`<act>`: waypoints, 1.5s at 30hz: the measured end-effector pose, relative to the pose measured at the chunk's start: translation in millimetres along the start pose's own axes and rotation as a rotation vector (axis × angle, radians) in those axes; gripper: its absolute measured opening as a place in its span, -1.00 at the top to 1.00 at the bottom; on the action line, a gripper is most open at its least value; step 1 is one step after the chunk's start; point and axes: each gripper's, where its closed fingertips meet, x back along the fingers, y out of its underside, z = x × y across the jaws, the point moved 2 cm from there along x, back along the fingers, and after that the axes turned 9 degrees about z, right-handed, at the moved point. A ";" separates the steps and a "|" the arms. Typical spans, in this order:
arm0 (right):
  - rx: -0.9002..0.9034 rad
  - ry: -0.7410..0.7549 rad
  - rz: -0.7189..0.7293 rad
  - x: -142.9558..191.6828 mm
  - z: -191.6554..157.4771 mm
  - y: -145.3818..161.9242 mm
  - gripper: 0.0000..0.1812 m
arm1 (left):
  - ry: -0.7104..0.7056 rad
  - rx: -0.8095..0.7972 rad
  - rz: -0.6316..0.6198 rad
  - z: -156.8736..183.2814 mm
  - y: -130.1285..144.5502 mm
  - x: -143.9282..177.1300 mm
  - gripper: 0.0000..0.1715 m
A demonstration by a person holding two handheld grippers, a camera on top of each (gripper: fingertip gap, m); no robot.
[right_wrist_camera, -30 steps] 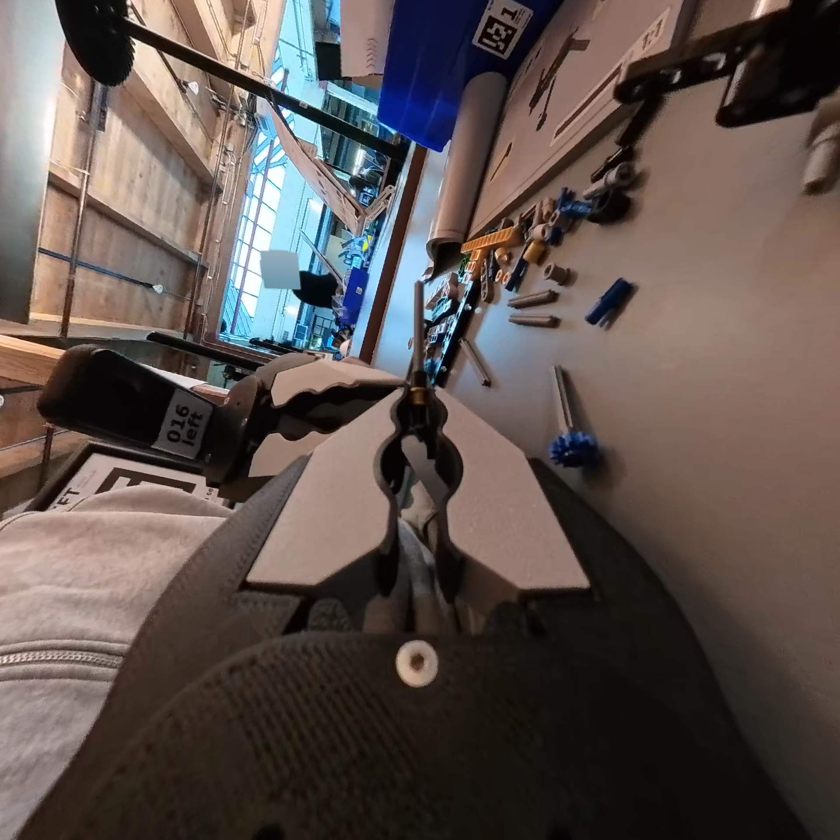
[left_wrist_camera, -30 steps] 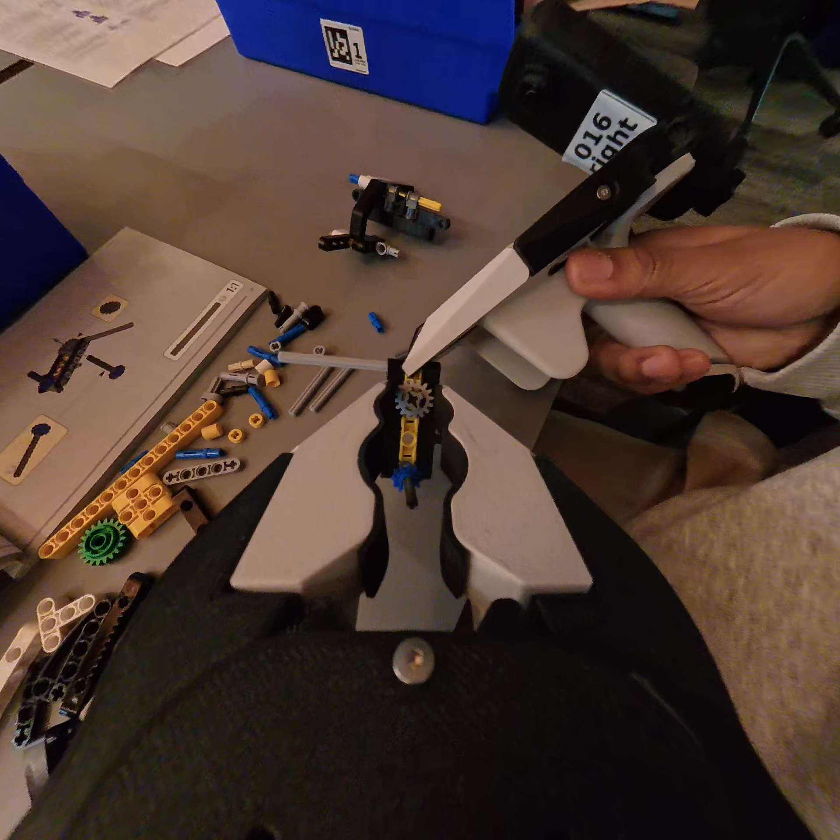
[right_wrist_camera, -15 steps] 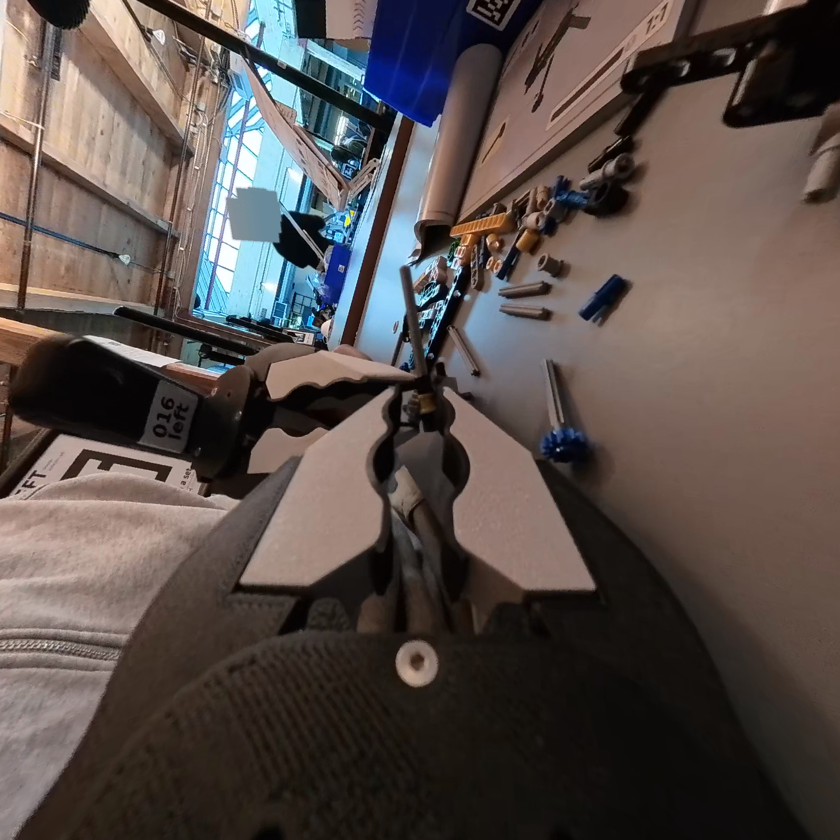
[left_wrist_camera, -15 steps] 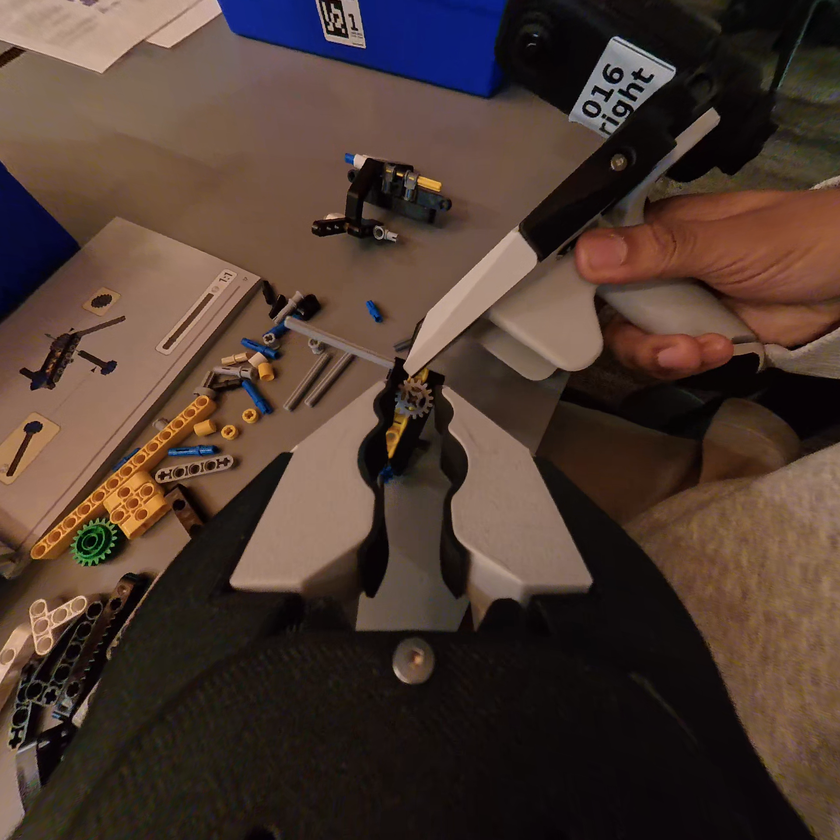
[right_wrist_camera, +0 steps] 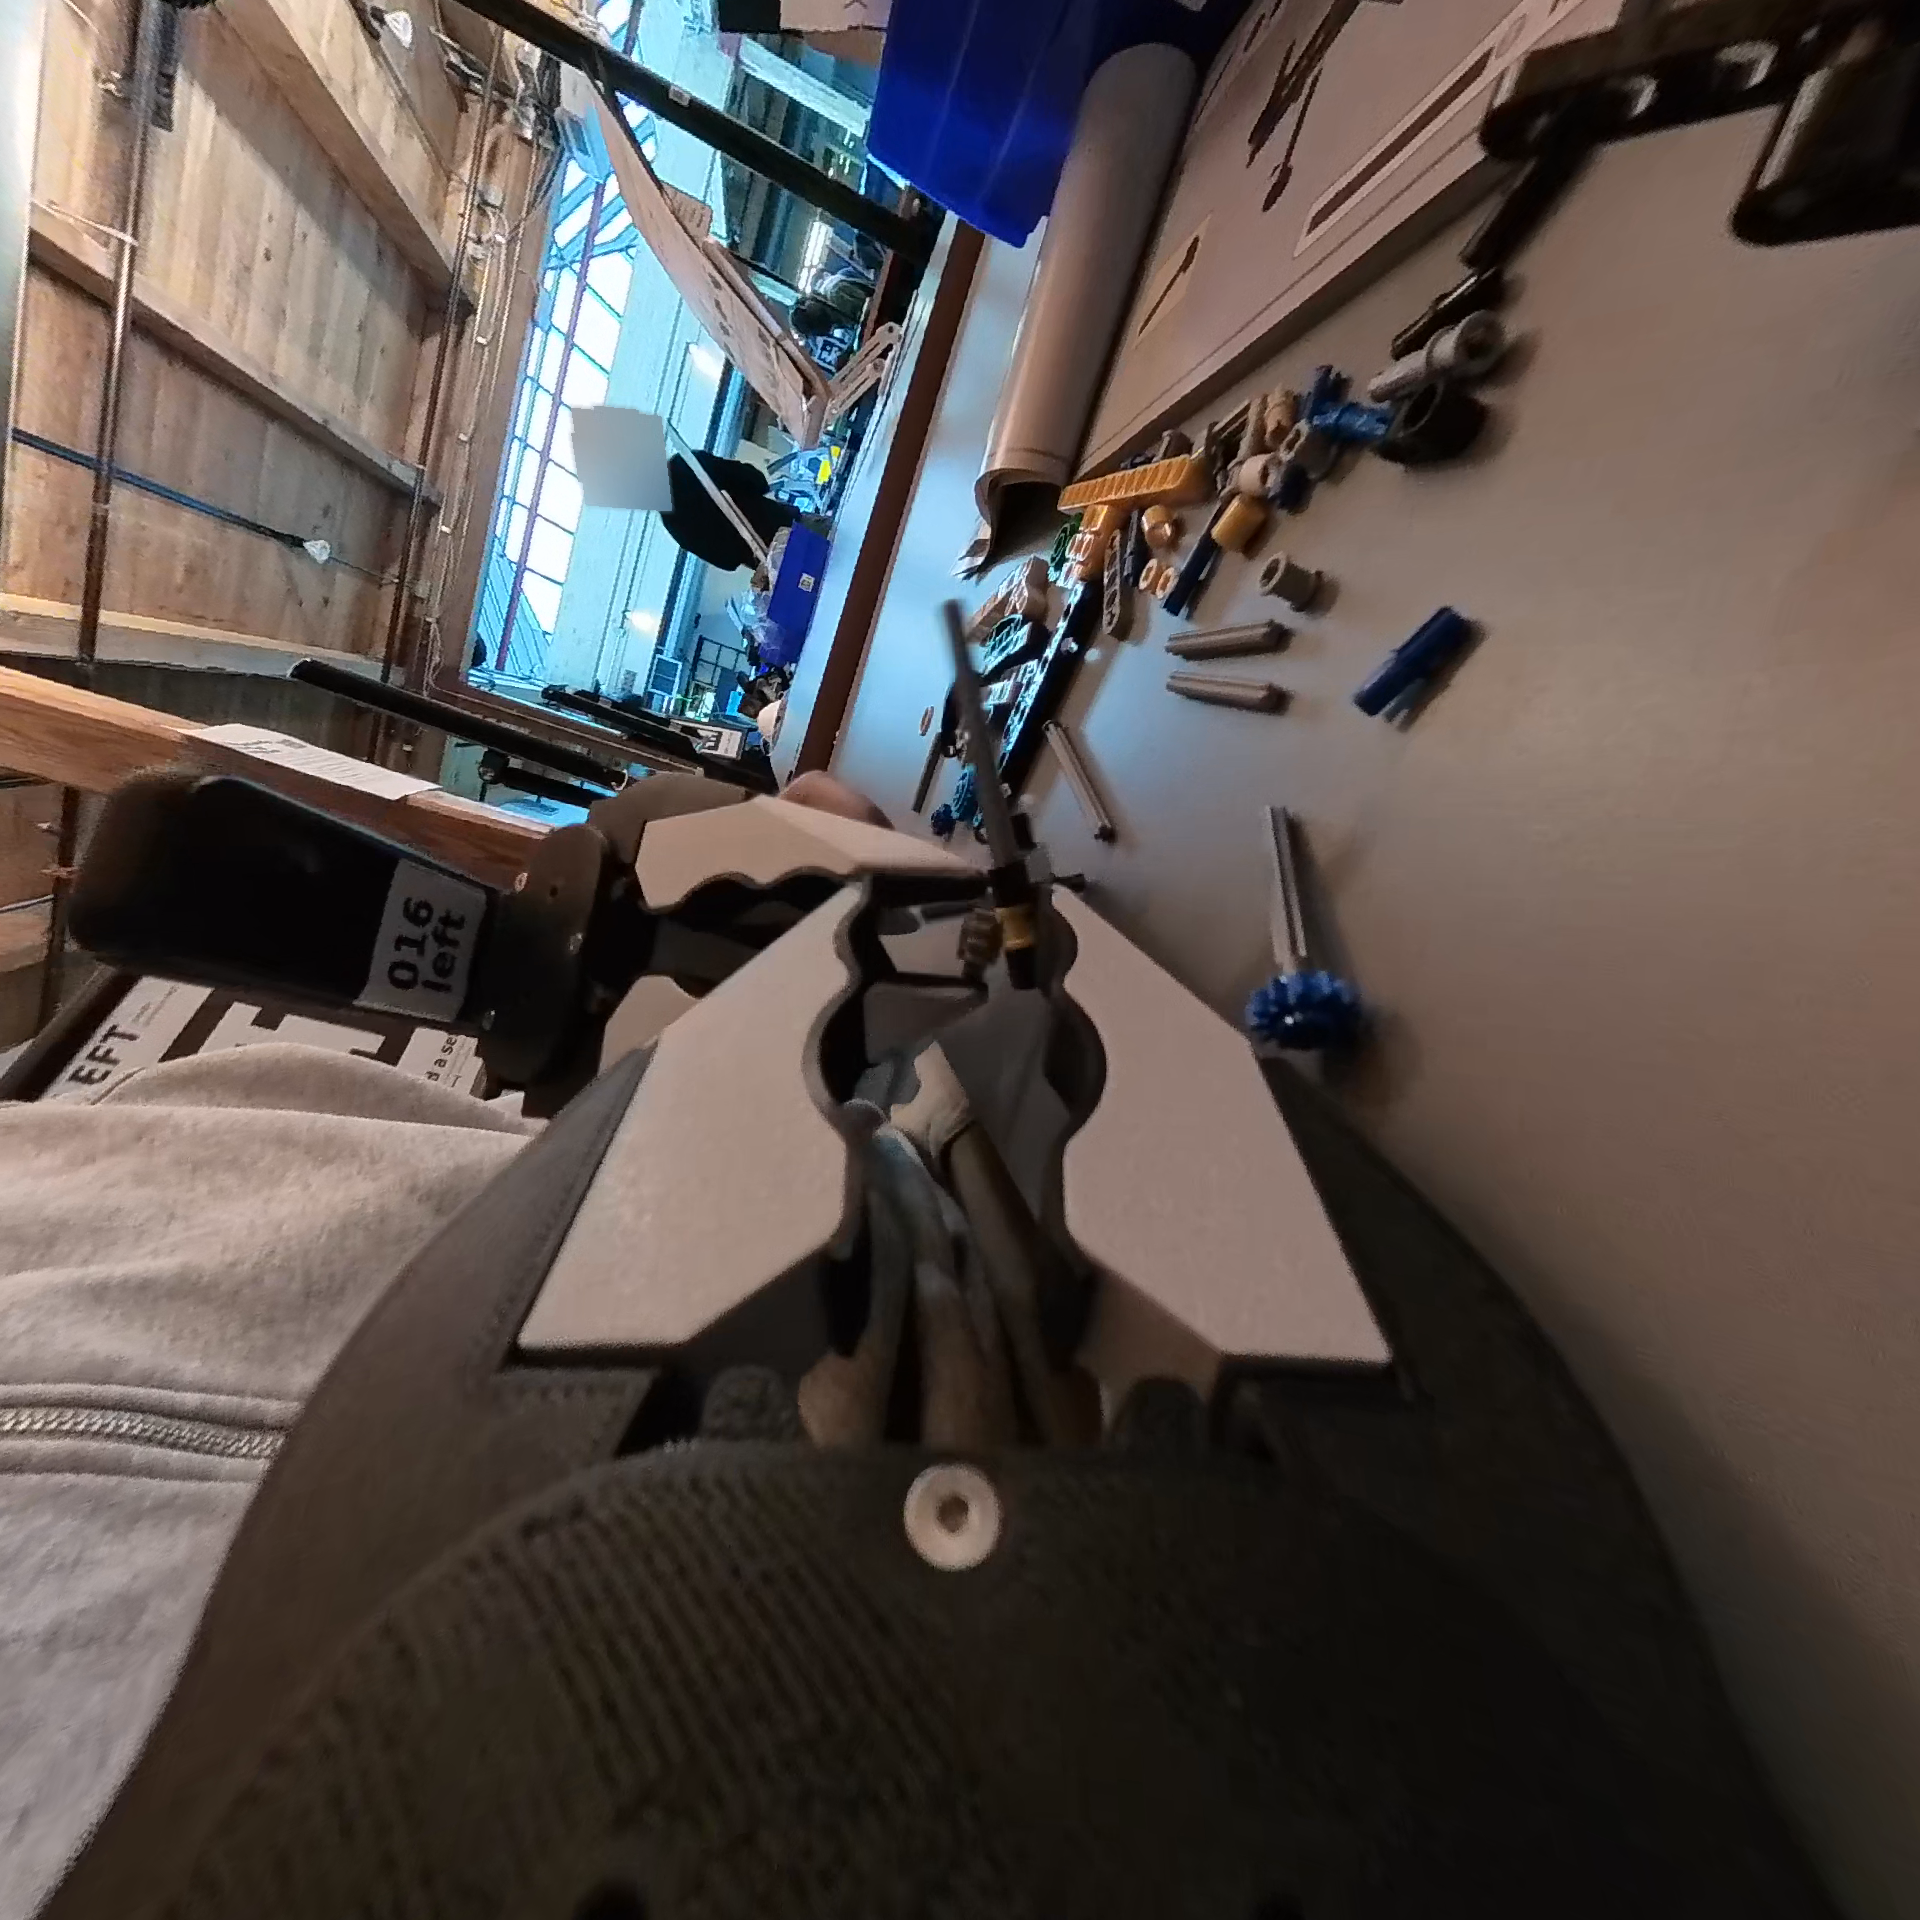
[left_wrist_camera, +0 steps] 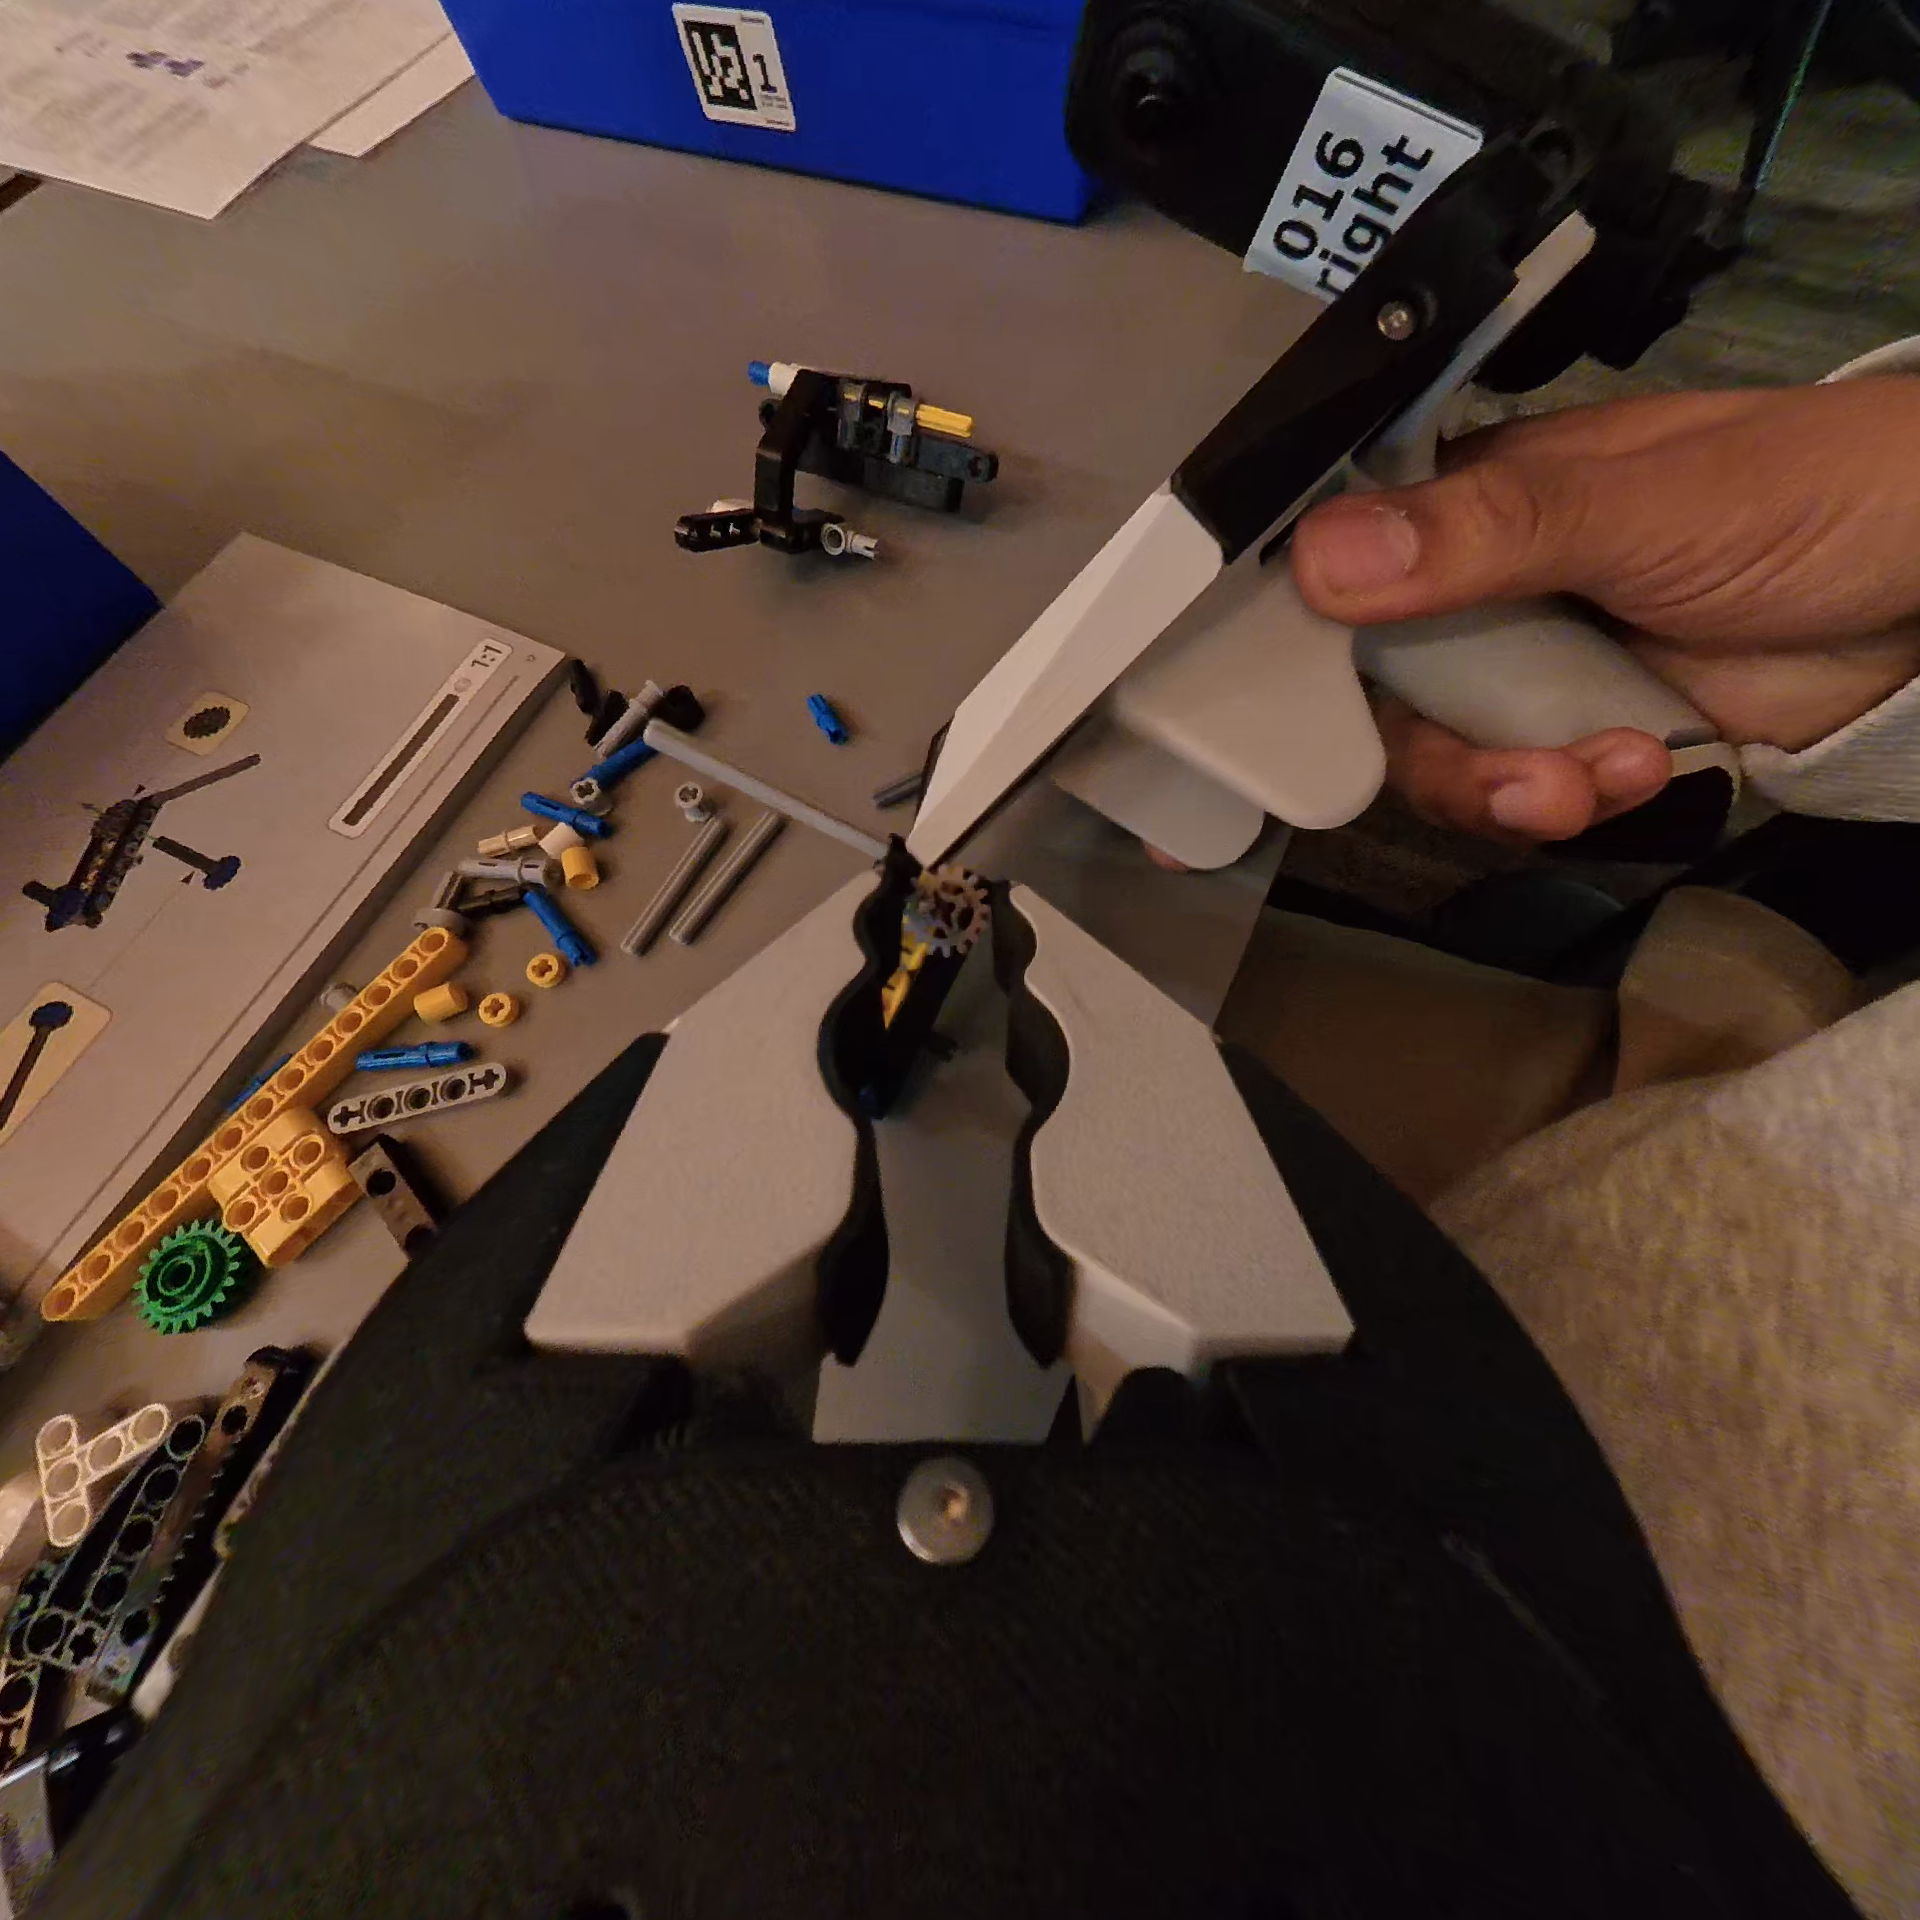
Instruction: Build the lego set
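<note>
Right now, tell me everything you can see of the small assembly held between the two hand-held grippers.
The small assembly is a yellow beam with black plastic parts, a tan gear near its top and a blue piece at its lower end. It sits tilted, off the table, clamped in the left hand-held gripper. A long grey axle runs through its top toward the loose parts. The right hand-held gripper is shut at that same joint.

The lower end of the small black-and-yellow geared lego assembly (left_wrist_camera: pixel 928 961) sinks out of sight between the left gripper's grey fingers (left_wrist_camera: pixel 727 1122); the pile of black and white perforated beams (left_wrist_camera: pixel 99 1527) at the grey worktop's (left_wrist_camera: pixel 436 343) near left corner is cut by the picture's edge; in the right wrist view the black lego sub-assembly (right_wrist_camera: pixel 1756 125) is blurred and cropped at the top right; whether the right gripper (right_wrist_camera: pixel 1013 925) pinches the thin grey axle (right_wrist_camera: pixel 977 743) is unclear.
</note>
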 end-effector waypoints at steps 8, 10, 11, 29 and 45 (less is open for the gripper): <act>0.055 0.029 -0.025 0.2 3.3 3.4 0.87 | -0.010 -0.037 0.025 2.9 -1.8 1.7 0.81; 0.063 0.025 -0.024 0.2 2.4 3.5 0.87 | -0.013 -0.036 0.038 2.7 -2.7 2.4 0.81; 0.064 0.023 -0.025 0.3 2.3 3.5 0.87 | -0.014 -0.036 0.044 2.8 -2.7 2.4 0.81; 0.042 -0.007 -0.021 1.4 0.5 3.4 0.83 | -0.030 -0.022 0.070 -0.5 0.7 3.9 0.78; 0.091 0.020 -0.035 3.0 2.8 4.5 0.87 | -0.013 0.015 0.072 -0.2 2.1 4.4 0.81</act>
